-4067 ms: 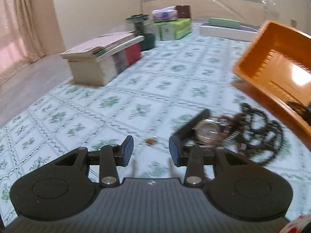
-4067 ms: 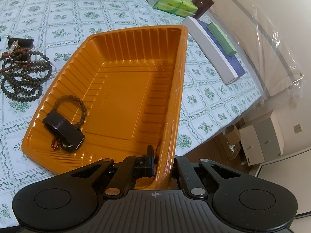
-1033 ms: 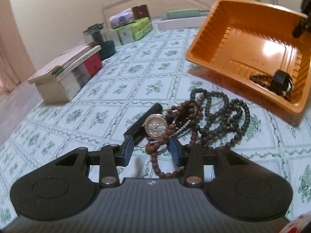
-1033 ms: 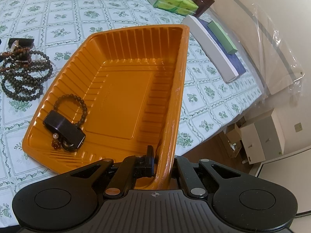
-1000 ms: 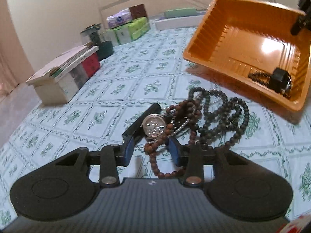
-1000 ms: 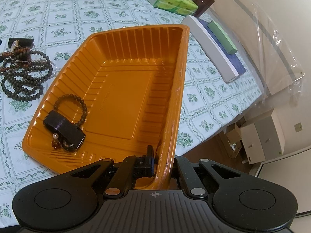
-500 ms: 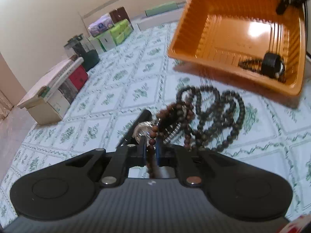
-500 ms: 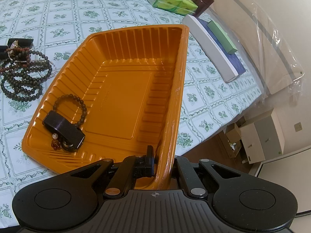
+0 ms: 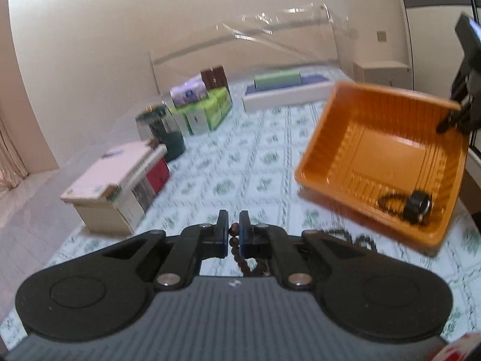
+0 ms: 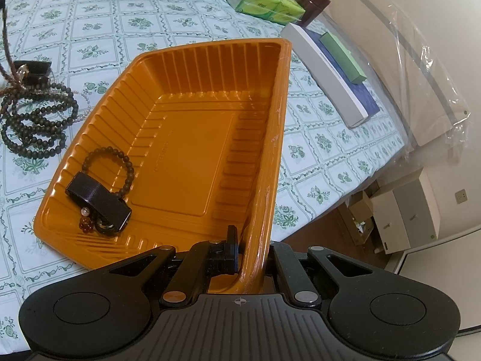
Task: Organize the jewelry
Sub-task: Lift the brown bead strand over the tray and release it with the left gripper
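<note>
My left gripper [image 9: 233, 233] is shut on a brown bead strand [image 9: 234, 243], which hangs below the pads, raised above the table. In the right wrist view the strand [image 10: 5, 45] runs taut up from the pile at the left edge. There a dark bead necklace [image 10: 36, 120] and a black-strapped watch [image 10: 33, 69] lie on the floral cloth. My right gripper [image 10: 251, 240] is shut on the near rim of the orange tray [image 10: 186, 150], tilted off the table. In the tray [image 9: 375, 150] lie a dark bead bracelet [image 10: 120, 162] and a black band [image 10: 99, 201].
A stack of books [image 9: 120, 186], a dark jar [image 9: 162, 132], green tissue boxes [image 9: 207, 111] and a long white box [image 9: 285, 93] stand at the far side. The table's edge [image 10: 330, 210] drops off right of the tray, with cartons on the floor below.
The left gripper closed on the brown bead strand and rose, pulling it up from the pile. The right gripper and the tray have not moved.
</note>
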Available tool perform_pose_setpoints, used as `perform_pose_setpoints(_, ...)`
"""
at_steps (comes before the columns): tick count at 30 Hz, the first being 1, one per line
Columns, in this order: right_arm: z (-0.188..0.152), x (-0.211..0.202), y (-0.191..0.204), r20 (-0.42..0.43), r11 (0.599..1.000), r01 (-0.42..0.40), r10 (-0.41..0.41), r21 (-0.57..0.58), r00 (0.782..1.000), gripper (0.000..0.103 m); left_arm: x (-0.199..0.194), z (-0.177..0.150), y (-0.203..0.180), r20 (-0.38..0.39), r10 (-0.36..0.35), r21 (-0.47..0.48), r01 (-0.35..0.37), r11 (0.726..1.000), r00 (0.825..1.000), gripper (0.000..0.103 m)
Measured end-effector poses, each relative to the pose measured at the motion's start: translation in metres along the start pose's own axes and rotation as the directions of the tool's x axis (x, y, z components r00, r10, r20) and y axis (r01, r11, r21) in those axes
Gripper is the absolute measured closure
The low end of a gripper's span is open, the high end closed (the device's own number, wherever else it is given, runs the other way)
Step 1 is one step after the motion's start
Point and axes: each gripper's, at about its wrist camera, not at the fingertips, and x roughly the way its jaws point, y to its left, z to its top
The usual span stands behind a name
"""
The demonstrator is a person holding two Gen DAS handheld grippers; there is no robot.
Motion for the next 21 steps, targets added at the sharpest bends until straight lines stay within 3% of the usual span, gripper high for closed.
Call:
perform_pose_setpoints(10,0.001,0.0,-0.001,0.002,1.0,0.001,-0.001,0.0,1.0,0.1,-0.026,0.038,0.016,0.078,-0.024,-0.011,0.025,1.0,0.997,0.097)
perform_pose_setpoints(21,0.004,-0.003,0.001,0.008,1.0,0.001,-0.001,-0.01,1.0,0.1,-0.023,0.083,-0.004,0.146,-0.106,0.007,0.106,0.994,0.984,0.097)
